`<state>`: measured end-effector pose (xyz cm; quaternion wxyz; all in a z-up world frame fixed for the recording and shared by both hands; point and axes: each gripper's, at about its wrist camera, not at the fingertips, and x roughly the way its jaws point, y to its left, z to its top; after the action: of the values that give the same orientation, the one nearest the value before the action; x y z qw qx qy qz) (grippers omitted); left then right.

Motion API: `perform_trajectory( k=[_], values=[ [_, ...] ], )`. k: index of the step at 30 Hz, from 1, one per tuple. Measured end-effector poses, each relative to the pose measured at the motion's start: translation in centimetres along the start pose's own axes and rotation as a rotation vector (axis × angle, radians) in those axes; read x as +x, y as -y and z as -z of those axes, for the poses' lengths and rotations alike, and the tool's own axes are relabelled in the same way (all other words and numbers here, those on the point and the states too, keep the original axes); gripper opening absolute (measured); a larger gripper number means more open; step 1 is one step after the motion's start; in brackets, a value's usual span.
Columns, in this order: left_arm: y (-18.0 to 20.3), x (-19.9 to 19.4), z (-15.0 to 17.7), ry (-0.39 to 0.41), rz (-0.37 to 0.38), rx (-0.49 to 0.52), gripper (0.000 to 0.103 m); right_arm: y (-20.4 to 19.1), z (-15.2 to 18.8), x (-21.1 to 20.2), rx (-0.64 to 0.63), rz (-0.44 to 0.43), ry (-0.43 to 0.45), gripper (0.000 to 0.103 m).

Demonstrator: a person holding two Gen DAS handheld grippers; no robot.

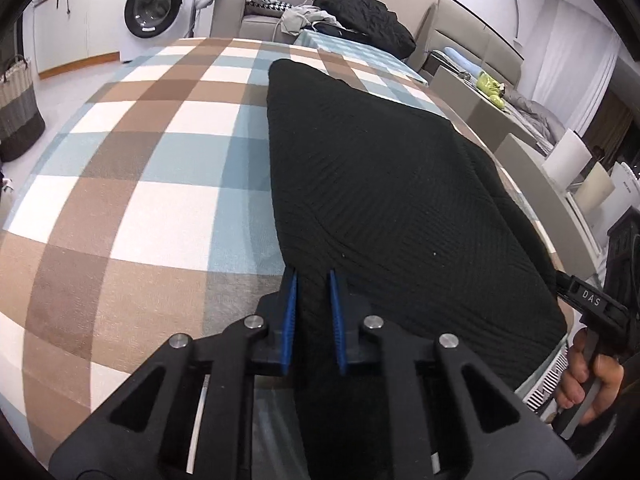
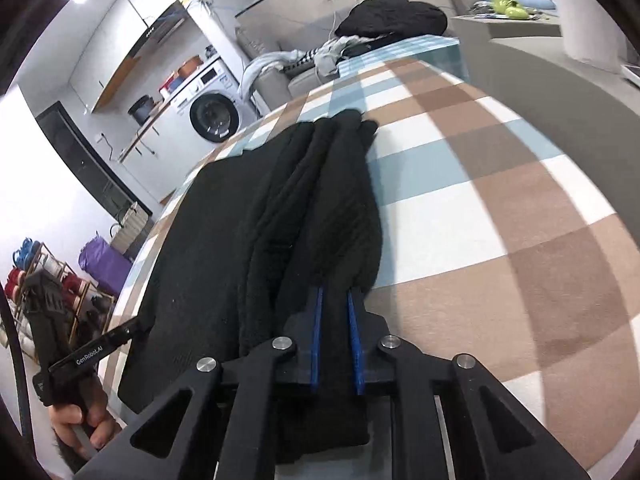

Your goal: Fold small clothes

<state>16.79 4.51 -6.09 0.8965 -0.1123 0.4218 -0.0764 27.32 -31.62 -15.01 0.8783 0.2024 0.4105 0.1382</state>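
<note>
A black ribbed knit garment lies on the checked table cloth, stretched between both grippers. My left gripper is shut on its near left corner, with cloth bunched between the blue pads. My right gripper is shut on the near right edge, where the garment is gathered in thick folds. The right gripper shows at the right edge of the left wrist view. The left gripper shows at the lower left of the right wrist view.
A pile of dark and grey clothes lies at the table's far end by a sofa. A washing machine stands beyond. A woven basket stands on the floor at left. A low grey partition runs along the right.
</note>
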Motion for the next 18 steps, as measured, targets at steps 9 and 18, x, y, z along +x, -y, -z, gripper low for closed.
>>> perform_trajectory(
  k=[9,18],
  values=[
    [-4.1,-2.1,-0.3,0.031,-0.077,-0.025,0.011,-4.9,0.7,2.2,-0.110,-0.044,-0.055,0.013],
    [-5.6,-3.8,-0.9,0.049,-0.096,-0.068,0.033,-2.4,-0.6,-1.4,0.027,-0.041,0.064,0.035]
  ],
)
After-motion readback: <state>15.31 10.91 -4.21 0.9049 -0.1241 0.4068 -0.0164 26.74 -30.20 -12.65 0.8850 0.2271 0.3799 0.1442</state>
